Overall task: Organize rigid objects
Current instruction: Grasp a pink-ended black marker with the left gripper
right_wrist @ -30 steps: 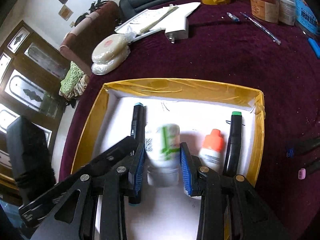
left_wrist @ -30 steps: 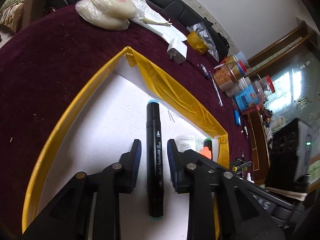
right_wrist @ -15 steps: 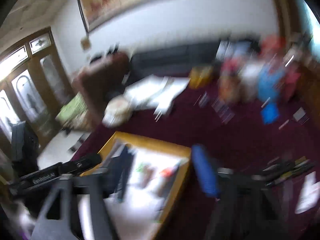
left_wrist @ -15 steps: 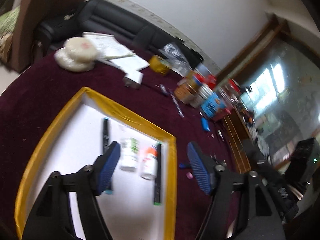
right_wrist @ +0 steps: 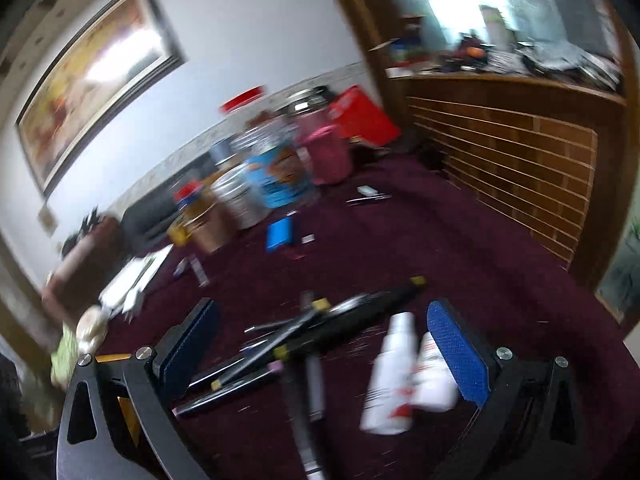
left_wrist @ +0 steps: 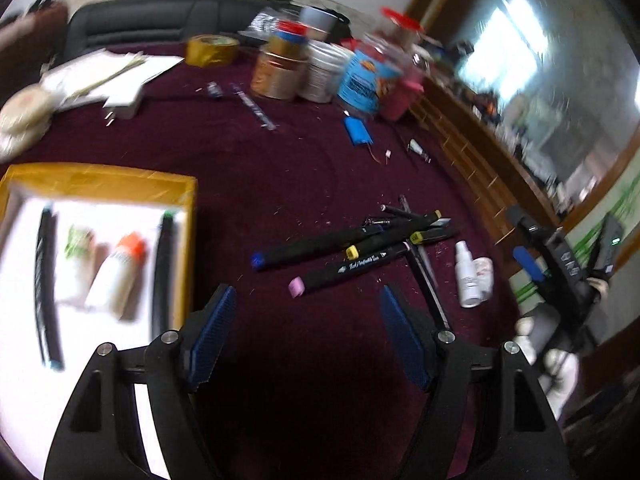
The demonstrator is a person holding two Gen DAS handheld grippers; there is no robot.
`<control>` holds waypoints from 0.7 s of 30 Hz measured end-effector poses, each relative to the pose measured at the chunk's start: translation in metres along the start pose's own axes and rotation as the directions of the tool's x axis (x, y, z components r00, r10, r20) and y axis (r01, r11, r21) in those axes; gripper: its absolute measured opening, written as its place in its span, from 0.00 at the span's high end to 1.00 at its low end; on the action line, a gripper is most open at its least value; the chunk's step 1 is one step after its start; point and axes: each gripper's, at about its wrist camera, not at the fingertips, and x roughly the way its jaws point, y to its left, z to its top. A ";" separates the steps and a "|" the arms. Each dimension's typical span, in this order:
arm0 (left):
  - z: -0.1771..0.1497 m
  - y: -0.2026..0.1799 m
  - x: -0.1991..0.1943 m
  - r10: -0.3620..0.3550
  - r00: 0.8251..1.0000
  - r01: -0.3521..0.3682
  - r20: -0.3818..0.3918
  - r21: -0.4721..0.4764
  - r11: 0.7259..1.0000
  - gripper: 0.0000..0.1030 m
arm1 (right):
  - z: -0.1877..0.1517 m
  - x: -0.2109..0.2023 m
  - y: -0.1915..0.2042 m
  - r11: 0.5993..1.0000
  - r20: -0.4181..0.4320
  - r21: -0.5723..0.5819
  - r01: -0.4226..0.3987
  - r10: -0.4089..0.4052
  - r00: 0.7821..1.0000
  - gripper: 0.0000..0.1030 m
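A yellow-rimmed white tray (left_wrist: 188,216) lies at the left. In it are a blue-capped black marker (left_wrist: 46,280), a green-labelled bottle (left_wrist: 76,256), an orange-capped bottle (left_wrist: 118,272) and a green-capped marker (left_wrist: 164,264). A loose pile of black markers (left_wrist: 340,252) and two small white bottles (left_wrist: 466,276) lie on the maroon cloth to the right. My left gripper (left_wrist: 306,300) hangs open and empty just short of the pile. My right gripper (right_wrist: 320,312) has its jaws opening wide over the markers (right_wrist: 320,332) and the white bottles (right_wrist: 392,368), its pads touching none of them.
Jars, tins and a blue-labelled can (left_wrist: 360,80) crowd the table's back edge, beside a yellow tape roll (left_wrist: 212,50). Papers and a white charger (left_wrist: 120,100) lie at the back left. A blue flat pack (left_wrist: 358,130) and pens lie mid-table. A wooden slatted cabinet (right_wrist: 520,168) stands right.
The left gripper opened off the blue-capped marker and the right let go of the green-labelled bottle in the tray. Both swung right, off the tray, toward the marker pile.
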 end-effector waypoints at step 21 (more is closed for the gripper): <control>-0.019 -0.062 0.076 0.125 0.979 -0.073 -0.160 0.297 0.952 0.88 | -0.012 0.018 -0.041 0.994 -0.078 0.093 -0.057 0.065 0.995 0.01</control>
